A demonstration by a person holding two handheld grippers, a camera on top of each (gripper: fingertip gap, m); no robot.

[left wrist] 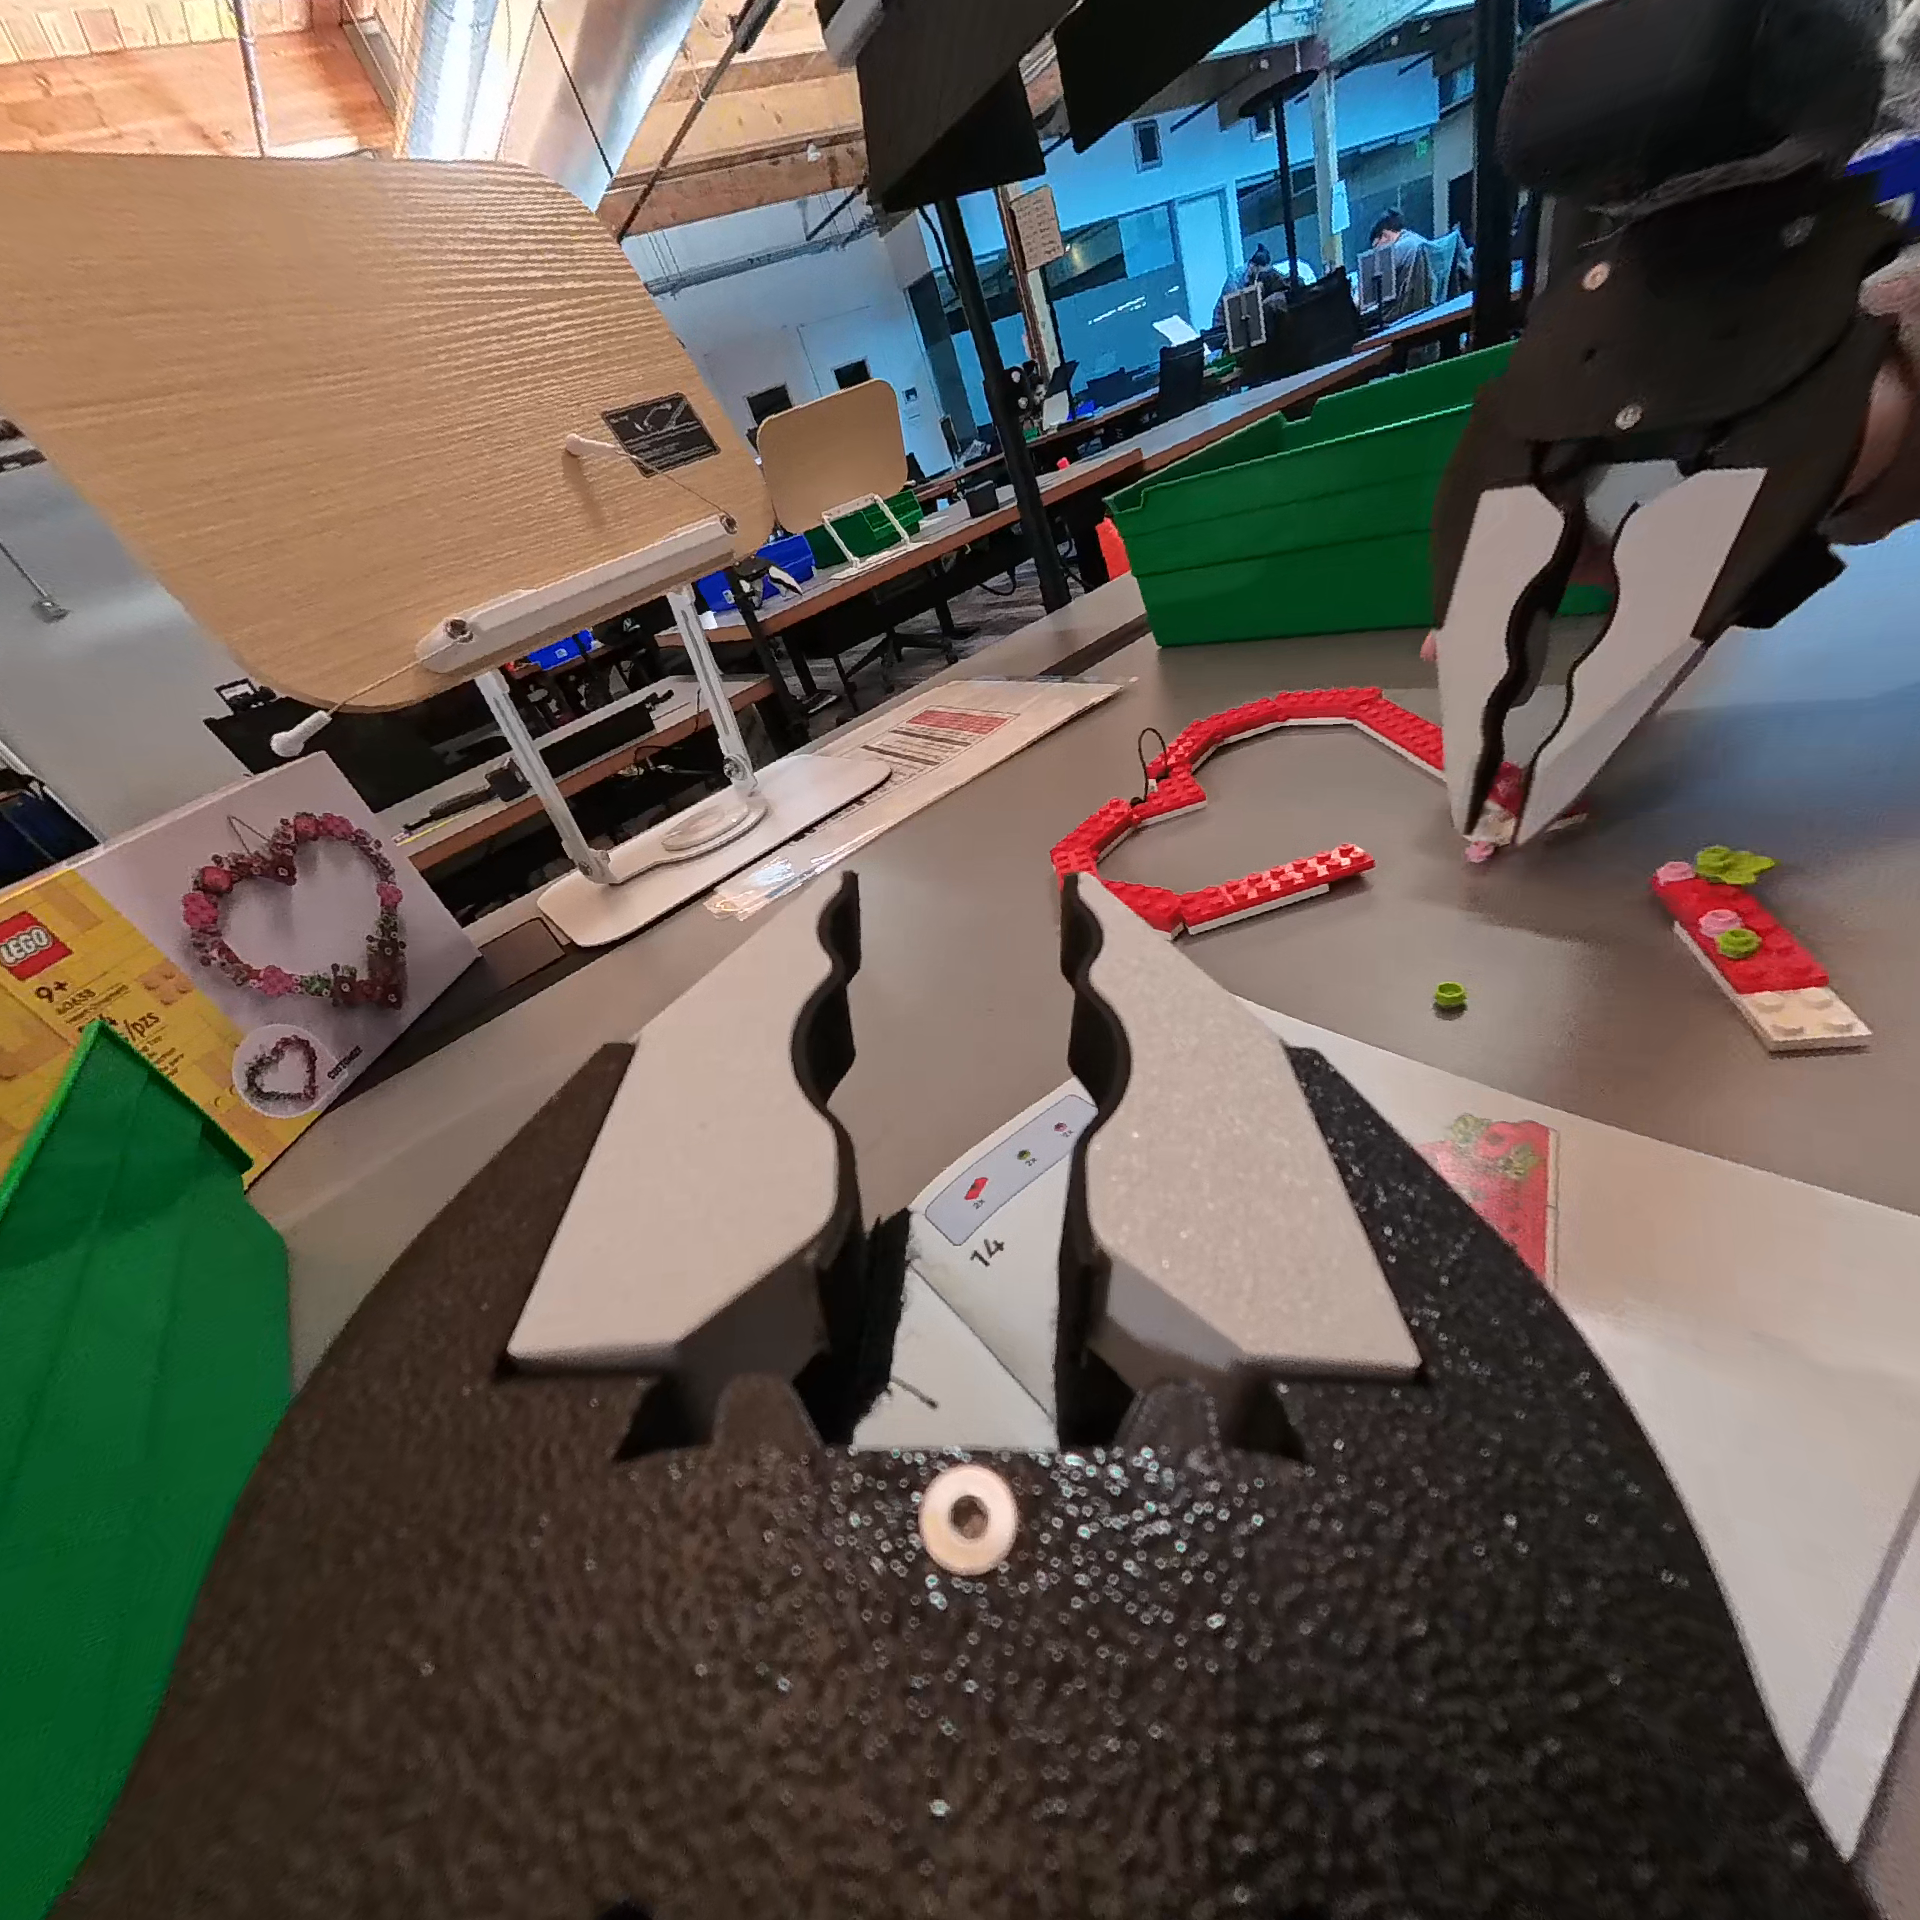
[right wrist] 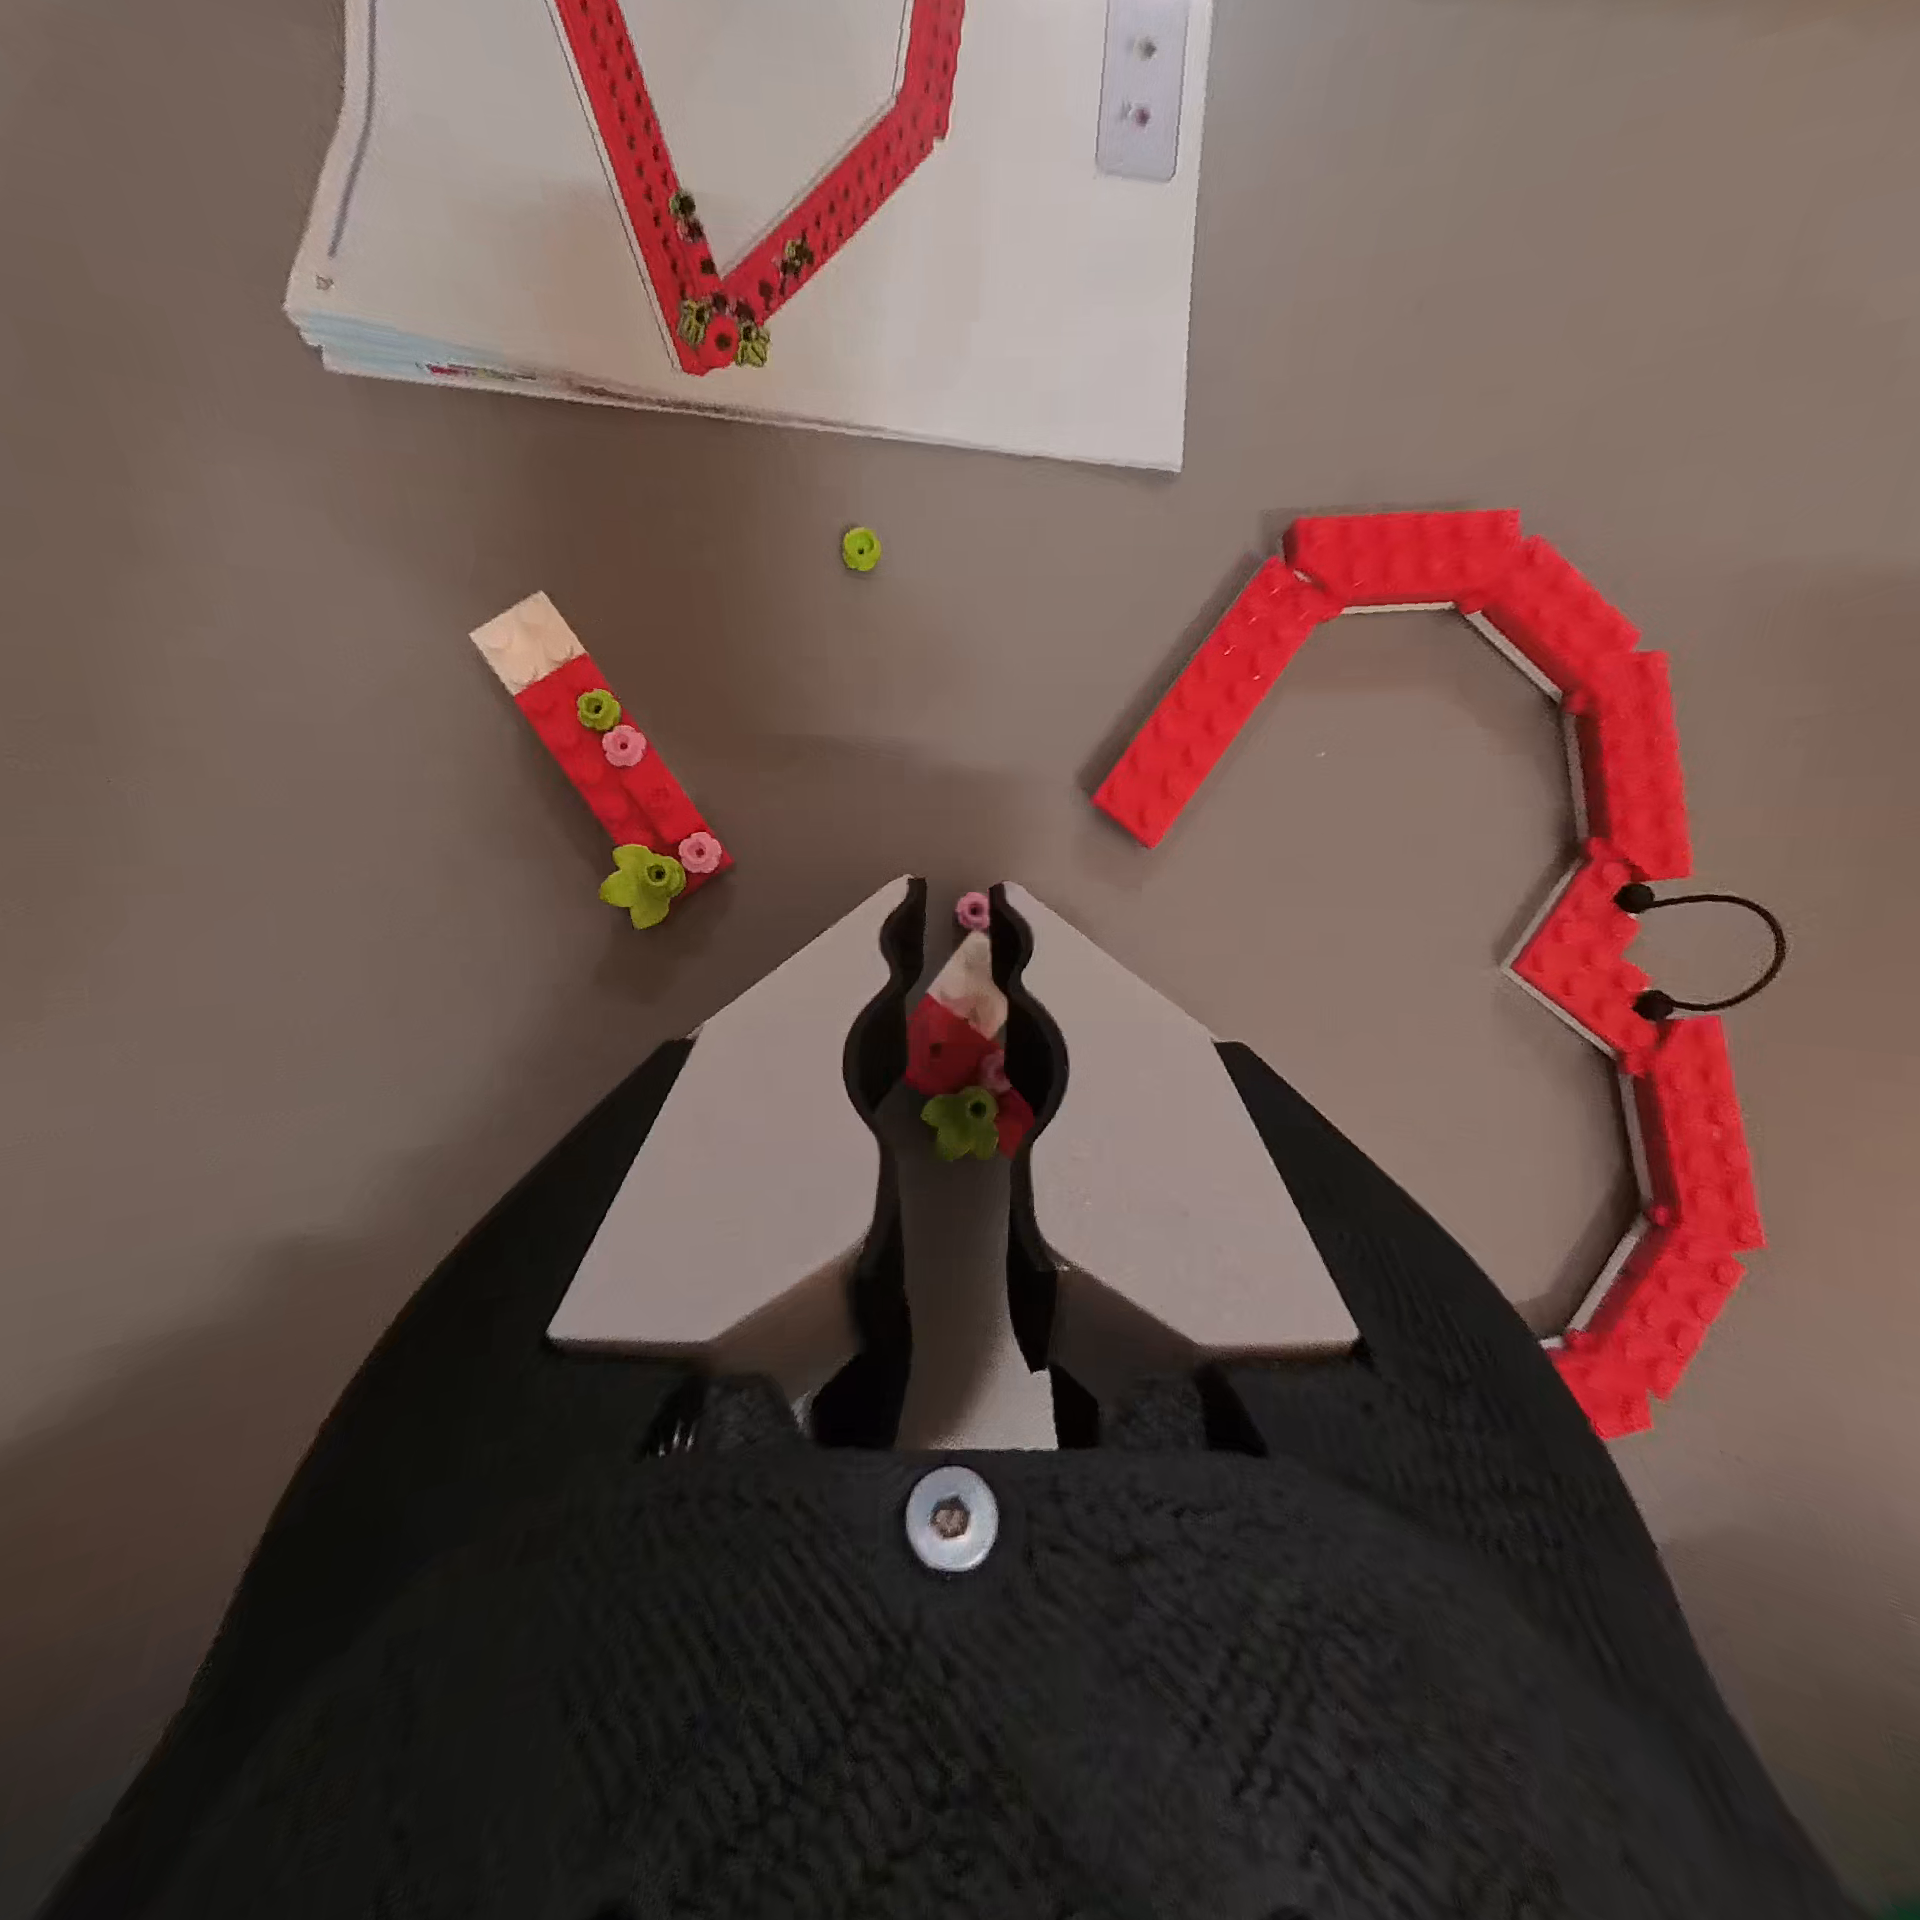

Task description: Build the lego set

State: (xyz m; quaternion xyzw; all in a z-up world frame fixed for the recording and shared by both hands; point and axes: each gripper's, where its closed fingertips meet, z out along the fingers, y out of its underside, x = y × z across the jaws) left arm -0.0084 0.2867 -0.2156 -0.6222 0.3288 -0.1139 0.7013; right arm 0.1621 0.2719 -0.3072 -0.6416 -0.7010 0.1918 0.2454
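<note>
right claw on a small plate assembly; left claw open and empty

the right claw (right wrist: pixel 958 896) points down at the grey table (right wrist: pixel 260 1039) with its jaws drawn close around a small red and white plate assembly (right wrist: pixel 961 1039) that carries a green leaf piece and a pink flower. the assembly sits between the inner pads, tilted; whether the pads clamp it firmly cannot be told. a loose pink flower stud (right wrist: pixel 972 909) lies on the table right at the claw tips.

the left claw (left wrist: pixel 961 894) hangs above the near edge of the table, jaws apart, nothing between them. under it lies the open instruction booklet (left wrist: pixel 1714 1351).

the partly built red heart frame (right wrist: pixel 1621 935), red plates over a white underlayer with a black cord loop (right wrist: pixel 1725 951) at its notch, lies flat on the table to the right of the right claw, apart from it. to the left lies a second red and white strip (right wrist: pixel 603 748) bearing two pink flowers, a green stud and a green leaf. a single green stud (right wrist: pixel 860 548) lies alone between that strip and the booklet.

at the far side of the table stand green bins (left wrist: pixel 1299 540); at the left, the set's box (left wrist: pixel 239 935) and a wooden board on a white stand (left wrist: pixel 343 416).
</note>
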